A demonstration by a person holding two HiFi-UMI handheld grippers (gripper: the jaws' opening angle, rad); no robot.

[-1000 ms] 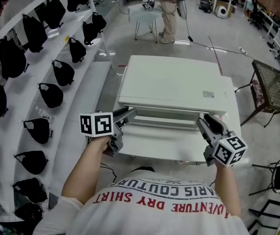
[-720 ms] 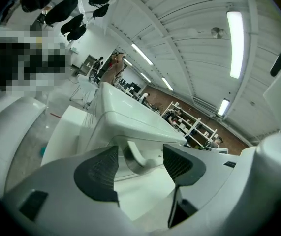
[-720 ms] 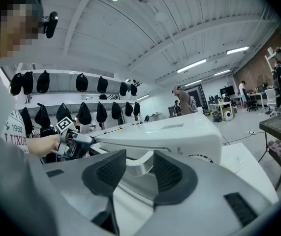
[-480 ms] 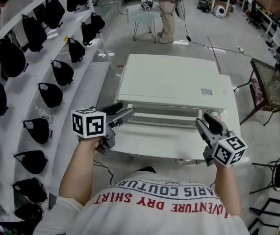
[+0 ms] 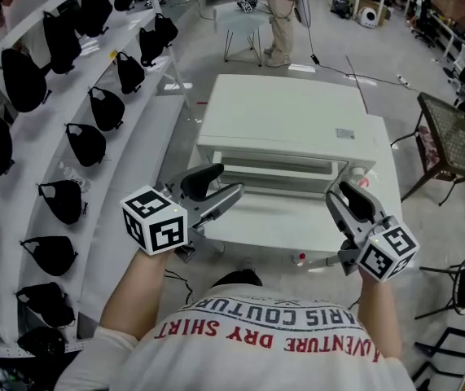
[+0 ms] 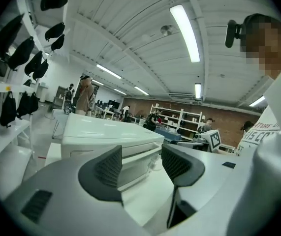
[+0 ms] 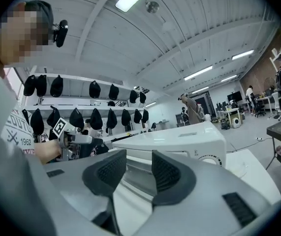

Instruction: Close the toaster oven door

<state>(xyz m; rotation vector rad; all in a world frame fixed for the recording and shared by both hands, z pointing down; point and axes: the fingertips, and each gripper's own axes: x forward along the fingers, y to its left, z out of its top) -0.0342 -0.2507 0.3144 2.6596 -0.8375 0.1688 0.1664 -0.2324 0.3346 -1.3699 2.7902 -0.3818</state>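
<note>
A workshop floor is being shown in the head view, with white shelves [image 5: 146, 96] running along the left and black caps [image 5: 85, 143] being carried on them. A white desk [image 5: 385, 182] is being occupied by the white toaster oven [image 5: 289, 129], which is sitting in the middle of the view. Its door [image 5: 273, 226] is being left open, folded down roughly level towards the person. The left hand-held gripper [image 5: 216, 192] is being held over the door's left end, the right hand-held gripper [image 5: 352, 199] over its right end. Whether either is touching the door cannot be told. A standing person [image 5: 279, 15] is being seen far behind.

In the left gripper view, the left hand-held gripper [image 6: 141, 161] is being held with its jaws wide apart. They have just been opening, then easing in slightly, and nothing is being pinched between the pads. The toaster oven [image 6: 106, 132] is being framed beyond the gap, with its door [image 6: 145, 195] lying lower down.

In the right gripper view, the right hand-held gripper [image 7: 139, 168] is likewise being held with its jaws parted, just having been opening, and nothing is being clasped between the pads. The toaster oven [image 7: 179, 141] is being seen just past them, and the left hand-held gripper [image 7: 76, 141] is being seen at the oven's far side, before the shelves [image 7: 81, 100].
</note>
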